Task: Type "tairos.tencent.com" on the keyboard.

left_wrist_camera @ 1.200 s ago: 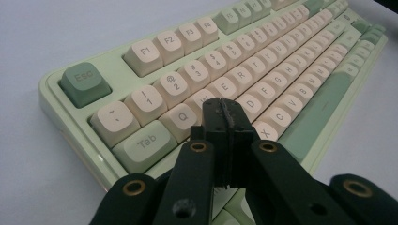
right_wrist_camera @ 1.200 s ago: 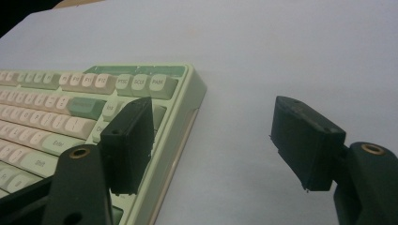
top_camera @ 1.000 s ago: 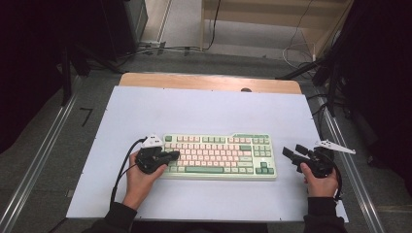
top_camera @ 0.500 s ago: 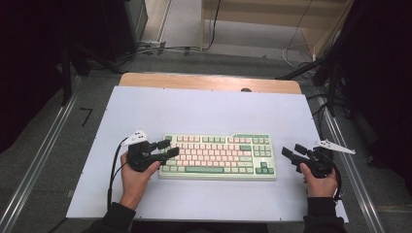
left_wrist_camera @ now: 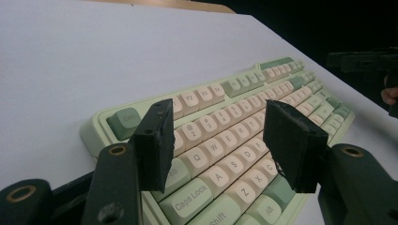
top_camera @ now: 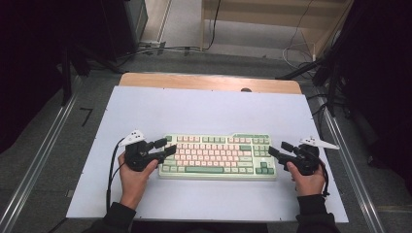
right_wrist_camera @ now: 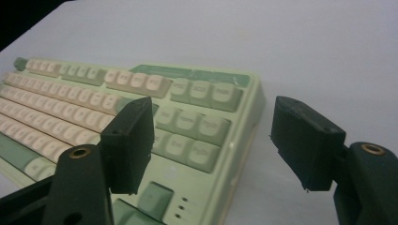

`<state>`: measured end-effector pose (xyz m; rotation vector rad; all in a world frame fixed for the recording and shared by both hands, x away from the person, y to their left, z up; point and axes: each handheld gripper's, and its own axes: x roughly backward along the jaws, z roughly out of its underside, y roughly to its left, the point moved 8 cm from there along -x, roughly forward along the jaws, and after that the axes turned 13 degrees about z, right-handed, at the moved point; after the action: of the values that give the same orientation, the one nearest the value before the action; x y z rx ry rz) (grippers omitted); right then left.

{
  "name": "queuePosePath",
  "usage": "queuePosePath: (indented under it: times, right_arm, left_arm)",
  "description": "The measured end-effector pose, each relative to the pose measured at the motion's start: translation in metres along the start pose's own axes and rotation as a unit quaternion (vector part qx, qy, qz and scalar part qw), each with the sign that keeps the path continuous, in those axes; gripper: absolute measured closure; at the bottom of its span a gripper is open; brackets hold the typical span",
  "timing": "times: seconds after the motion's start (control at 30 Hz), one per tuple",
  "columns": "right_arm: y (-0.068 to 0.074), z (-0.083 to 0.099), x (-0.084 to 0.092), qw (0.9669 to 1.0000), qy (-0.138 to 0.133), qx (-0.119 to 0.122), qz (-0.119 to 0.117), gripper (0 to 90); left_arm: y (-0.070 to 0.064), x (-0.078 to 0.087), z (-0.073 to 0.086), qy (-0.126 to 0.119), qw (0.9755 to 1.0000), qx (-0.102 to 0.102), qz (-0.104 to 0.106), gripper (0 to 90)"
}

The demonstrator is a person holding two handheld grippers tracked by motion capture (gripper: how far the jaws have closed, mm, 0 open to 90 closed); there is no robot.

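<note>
High view: keyboard (top_camera: pixel 218 156) lay lower centre on white mat (top_camera: pixel 204 109); left gripper (top_camera: pixel 164 147) and right gripper (top_camera: pixel 278 149) flanked its ends, likely to lift it.
Left gripper view: jaws had just been opening, spread over left keys, nothing pinched.
Right gripper view: jaws spread, straddling right edge.

Right gripper (right_wrist_camera: pixel 211 145): two black jaws spread wide, nothing between pads. Keyboard (right_wrist_camera: pixel 141 122): pale green case, cream and green keycaps, flat on white table (right_wrist_camera: pixel 305 51). Left jaw over green key cluster at keyboard's right end; right jaw over bare table beyond that end.
</note>
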<state>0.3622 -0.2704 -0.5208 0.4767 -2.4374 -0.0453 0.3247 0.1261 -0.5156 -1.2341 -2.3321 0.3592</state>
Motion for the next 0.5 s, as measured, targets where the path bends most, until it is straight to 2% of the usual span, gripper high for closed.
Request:
queuePosePath:
  times: [0.17,0.43,0.5]
  right_arm:
    - [0.024,-0.006,-0.006,0.9996,-0.004,0.007,-0.028,28.8]
    - [0.059,-0.010,-0.018,0.9979,0.004,0.035,-0.055,30.6]
    - [0.068,-0.010,-0.021,0.9968,0.008,0.034,-0.071,32.5]
  left_arm:
    - [0.001,0.000,0.001,0.001,1.0000,0.000,-0.003,45.1]
    - [0.001,-0.002,0.002,0.003,1.0000,0.000,-0.004,45.6]
    - [0.001,-0.003,0.003,0.005,1.0000,0.001,-0.004,45.6]
